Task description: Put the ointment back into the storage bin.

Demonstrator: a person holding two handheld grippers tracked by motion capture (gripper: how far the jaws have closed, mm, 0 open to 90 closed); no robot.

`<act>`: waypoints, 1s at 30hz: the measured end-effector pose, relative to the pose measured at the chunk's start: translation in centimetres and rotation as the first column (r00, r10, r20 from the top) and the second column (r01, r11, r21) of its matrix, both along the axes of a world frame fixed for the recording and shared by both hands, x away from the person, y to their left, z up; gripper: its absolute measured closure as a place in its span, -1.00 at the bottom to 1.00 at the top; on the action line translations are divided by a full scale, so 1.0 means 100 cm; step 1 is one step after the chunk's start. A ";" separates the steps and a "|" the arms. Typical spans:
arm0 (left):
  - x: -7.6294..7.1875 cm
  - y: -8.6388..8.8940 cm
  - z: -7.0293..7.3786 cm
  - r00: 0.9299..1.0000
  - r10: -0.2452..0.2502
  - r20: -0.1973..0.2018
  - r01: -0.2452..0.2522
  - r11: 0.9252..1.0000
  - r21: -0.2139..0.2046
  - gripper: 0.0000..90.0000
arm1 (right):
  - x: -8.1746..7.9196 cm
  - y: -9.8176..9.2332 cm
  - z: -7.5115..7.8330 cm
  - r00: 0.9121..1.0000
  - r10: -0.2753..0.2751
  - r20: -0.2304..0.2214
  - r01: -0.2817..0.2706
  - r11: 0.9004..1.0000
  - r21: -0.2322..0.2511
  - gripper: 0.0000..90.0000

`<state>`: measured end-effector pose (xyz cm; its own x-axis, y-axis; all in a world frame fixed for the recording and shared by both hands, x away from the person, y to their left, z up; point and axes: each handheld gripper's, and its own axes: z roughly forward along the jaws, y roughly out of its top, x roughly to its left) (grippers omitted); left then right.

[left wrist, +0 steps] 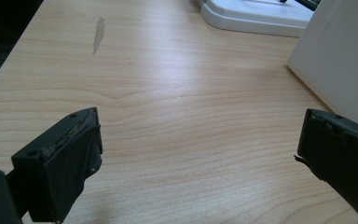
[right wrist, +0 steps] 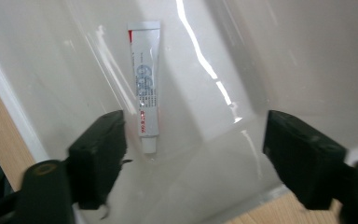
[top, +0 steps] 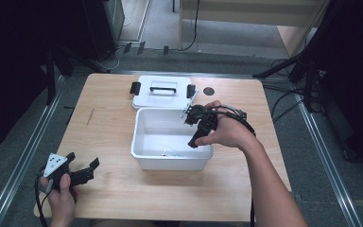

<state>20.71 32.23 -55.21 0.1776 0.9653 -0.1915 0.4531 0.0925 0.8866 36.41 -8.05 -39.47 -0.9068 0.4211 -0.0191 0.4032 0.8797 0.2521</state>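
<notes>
A white open box (top: 142, 142) stands mid-table, its lid (top: 163, 92) with a black handle lying flat behind it. On the box floor lies a small white tube (right wrist: 145, 98) with blue and red print, seen faintly as the tube (top: 172, 152) near the front wall. My right gripper (right wrist: 193, 154) hangs open above the box interior, the tube beyond its left jaw and untouched. From above, the right gripper (top: 194, 140) points down over the box's right side. My left gripper (top: 82, 160) rests open at the table's front left, nothing between the left gripper's (left wrist: 200, 158) fingers.
The box wall (left wrist: 340, 60) rises to the right of my left gripper, with the lid (left wrist: 256, 14) farther off. A grey smear (top: 90, 116) marks the wood on the left. A black round spot (top: 209, 91) sits beside the lid. Stand legs flank the table.
</notes>
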 end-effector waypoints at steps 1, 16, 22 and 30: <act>0.000 0.000 0.000 1.000 0.000 0.001 0.000 1.000 -0.002 -0.99 | 0.000 -0.002 0.002 1.000 -0.007 0.005 0.007 1.000 0.005 -0.66; 0.000 0.000 0.000 1.000 0.001 0.000 -0.001 1.000 -0.001 -0.99 | -0.002 -0.044 0.029 0.972 -0.217 0.092 0.203 0.970 0.136 -1.00; 0.000 0.000 0.000 1.000 0.000 0.000 0.000 1.000 0.001 -0.99 | -0.003 -0.063 0.026 0.952 -0.283 0.114 0.259 0.947 0.190 -1.00; 0.000 0.000 0.000 1.000 0.000 0.000 0.000 1.000 0.002 -0.99 | -0.006 -0.091 0.013 0.929 -0.353 0.109 0.320 0.917 0.240 -1.00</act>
